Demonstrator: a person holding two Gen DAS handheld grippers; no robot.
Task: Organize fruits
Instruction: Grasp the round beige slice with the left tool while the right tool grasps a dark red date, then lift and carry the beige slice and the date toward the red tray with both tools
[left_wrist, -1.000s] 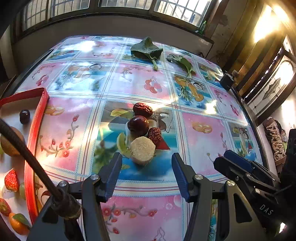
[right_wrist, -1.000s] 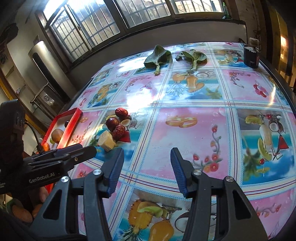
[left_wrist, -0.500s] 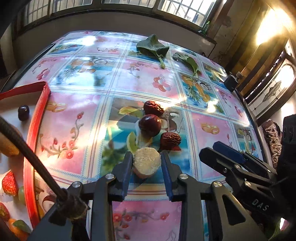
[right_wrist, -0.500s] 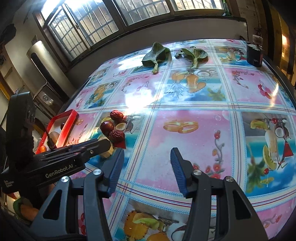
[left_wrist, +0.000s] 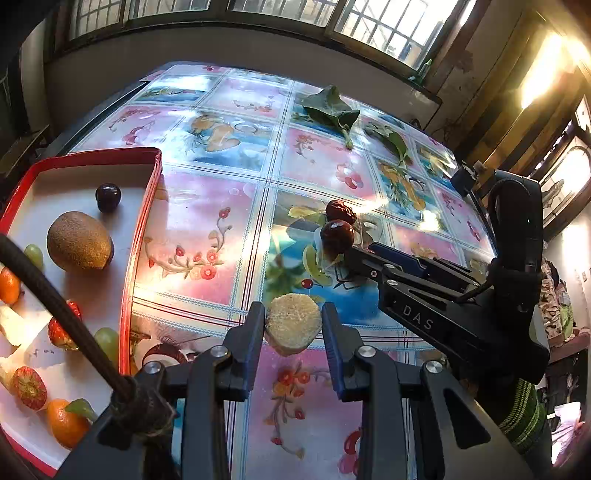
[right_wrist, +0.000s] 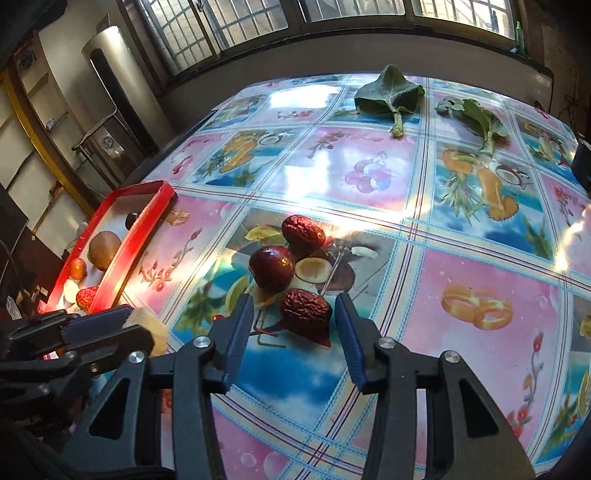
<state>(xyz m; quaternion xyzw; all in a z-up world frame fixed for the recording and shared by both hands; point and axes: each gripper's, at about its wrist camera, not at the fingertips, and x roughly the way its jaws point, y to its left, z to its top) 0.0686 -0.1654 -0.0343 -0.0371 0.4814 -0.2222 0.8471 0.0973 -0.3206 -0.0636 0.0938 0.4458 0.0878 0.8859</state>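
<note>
Left wrist view showed the left tongs (left_wrist: 293, 325) pinching a pale round slice (left_wrist: 291, 326), low center. The red tray (left_wrist: 140, 236) at left already held fruit. The right tongs (right_wrist: 293, 325) were closing around a wrinkled date (right_wrist: 304, 309); two dates (right_wrist: 288, 245) waited on the surface (right_wrist: 480, 280).

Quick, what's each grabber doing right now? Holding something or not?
Left gripper: shut on the pale round slice.
Right gripper: jaws closing around a wrinkled red date, pads not yet pressing on it.
</note>
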